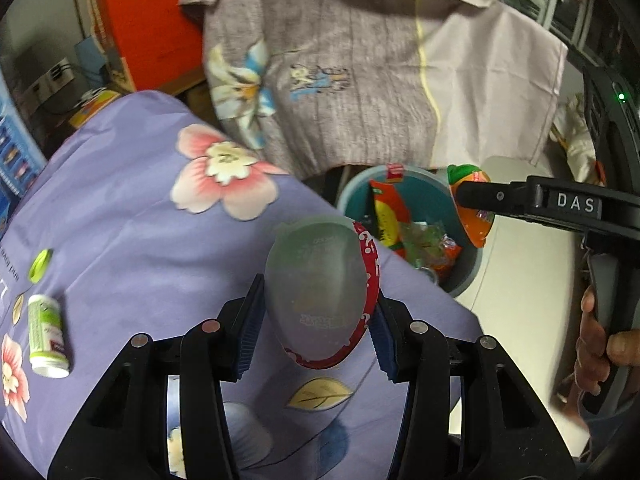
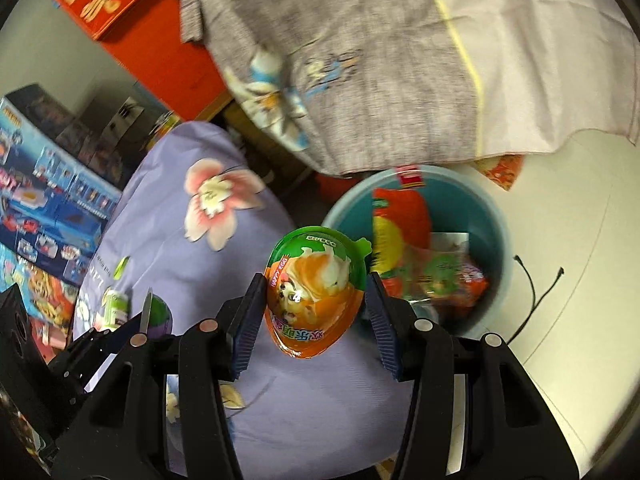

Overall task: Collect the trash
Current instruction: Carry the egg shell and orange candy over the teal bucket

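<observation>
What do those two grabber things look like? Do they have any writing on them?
Both are black plastic. The left gripper and the right gripper each have two fingers with ribbed dark blue pads and round silver pins at the joints. Seen from the left camera, the right one has white letters, DAS, on its side and a grey handle. No sleeve is visible.

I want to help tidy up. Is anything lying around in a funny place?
Yes: a small white bottle lies tipped on its side on the purple flowered cloth, with a green cap loose beside it.
</observation>
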Tool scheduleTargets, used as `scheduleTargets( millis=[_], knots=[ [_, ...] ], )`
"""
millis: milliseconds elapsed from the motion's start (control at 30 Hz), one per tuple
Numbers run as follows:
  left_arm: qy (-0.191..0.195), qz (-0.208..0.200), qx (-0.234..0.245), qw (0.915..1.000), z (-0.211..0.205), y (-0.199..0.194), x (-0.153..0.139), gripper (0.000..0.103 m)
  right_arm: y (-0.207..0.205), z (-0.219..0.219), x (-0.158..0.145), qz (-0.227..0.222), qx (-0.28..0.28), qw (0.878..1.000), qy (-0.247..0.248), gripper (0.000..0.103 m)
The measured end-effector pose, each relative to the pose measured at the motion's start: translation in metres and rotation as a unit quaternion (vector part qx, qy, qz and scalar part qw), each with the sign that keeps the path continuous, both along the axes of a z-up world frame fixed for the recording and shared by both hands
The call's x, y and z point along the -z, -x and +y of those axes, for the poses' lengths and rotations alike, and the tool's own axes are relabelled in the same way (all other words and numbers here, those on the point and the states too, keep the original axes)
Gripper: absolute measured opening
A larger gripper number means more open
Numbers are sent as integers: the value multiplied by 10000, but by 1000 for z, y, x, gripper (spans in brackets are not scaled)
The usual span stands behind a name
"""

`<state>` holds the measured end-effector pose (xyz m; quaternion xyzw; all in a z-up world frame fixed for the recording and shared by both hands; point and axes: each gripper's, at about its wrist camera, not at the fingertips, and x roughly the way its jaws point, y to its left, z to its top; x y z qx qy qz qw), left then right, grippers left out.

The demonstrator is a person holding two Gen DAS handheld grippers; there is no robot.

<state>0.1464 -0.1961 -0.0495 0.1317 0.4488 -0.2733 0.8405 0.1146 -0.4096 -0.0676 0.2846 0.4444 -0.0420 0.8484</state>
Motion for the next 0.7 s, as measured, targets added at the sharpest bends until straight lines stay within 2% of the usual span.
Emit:
scheduleTargets(
  millis=[367,700],
  knots=[
    [-209,240,534,9981,-66,-6,19,49,20,-71,22,189,581,9981,-114,49],
    [-167,646,943,9933,-121,-18,44,49,17,-93,43,486,679,9963,-194,49]
  ],
)
